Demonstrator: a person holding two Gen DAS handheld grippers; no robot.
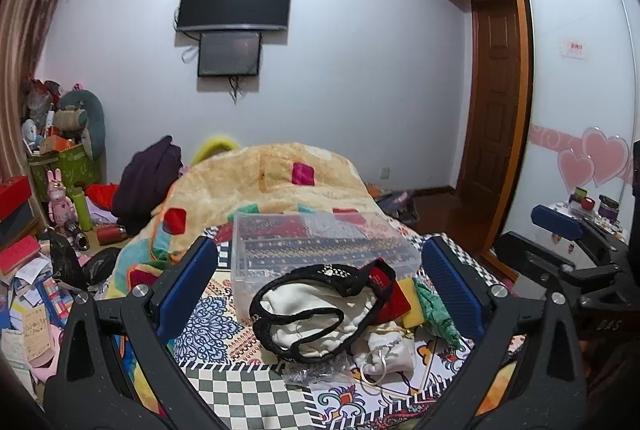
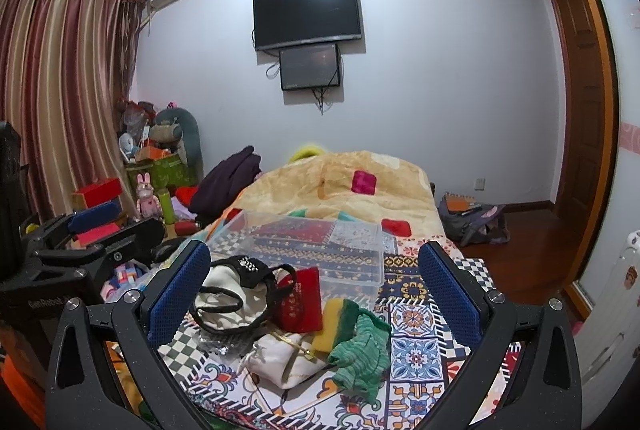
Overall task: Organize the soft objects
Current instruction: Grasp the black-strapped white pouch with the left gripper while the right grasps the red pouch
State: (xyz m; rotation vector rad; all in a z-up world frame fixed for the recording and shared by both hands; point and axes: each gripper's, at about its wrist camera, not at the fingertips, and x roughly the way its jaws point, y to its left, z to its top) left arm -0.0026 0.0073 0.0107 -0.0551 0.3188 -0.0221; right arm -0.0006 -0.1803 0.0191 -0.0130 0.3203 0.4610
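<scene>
Soft pile point(image 1: 320, 314) lies on the bed's patterned cover point(image 1: 240, 398), touching the near wall of the clear bin point(image 1: 320, 250). Bin is the landmark.

- White pouch point(image 1: 316, 314) with black trim: against the bin's near wall, on top of the pile.
- Red cloth point(image 2: 300, 300): leaning at the bin's near wall, right of the white pouch.
- Yellow sponge point(image 2: 334, 324): just near of the bin's front right corner, touching the red cloth.
- Green cloth point(image 2: 364, 354): near side of the sponge, draped off it onto the cover.
- Small white drawstring bag point(image 2: 284, 358): nearest item, further from the bin than the sponge.
- Crinkled clear wrapper point(image 1: 316, 372): near edge of the pile, left of the drawstring bag.
- Bin: nothing seen inside; cover pattern shows through its walls.
- Tan blanket point(image 1: 272, 186): heaped on the bed beyond the bin.
- Dark garment point(image 1: 148, 178): beyond the bin, left of the blanket.

Left claw point(image 1: 320, 278): wide, blue pads either side of the pile, gripping nothing, above the cover.
Right claw point(image 2: 316, 286): wide, also flanking the pile, empty.

Each claw shows at the edge of the other's view, side by side, apart.
</scene>
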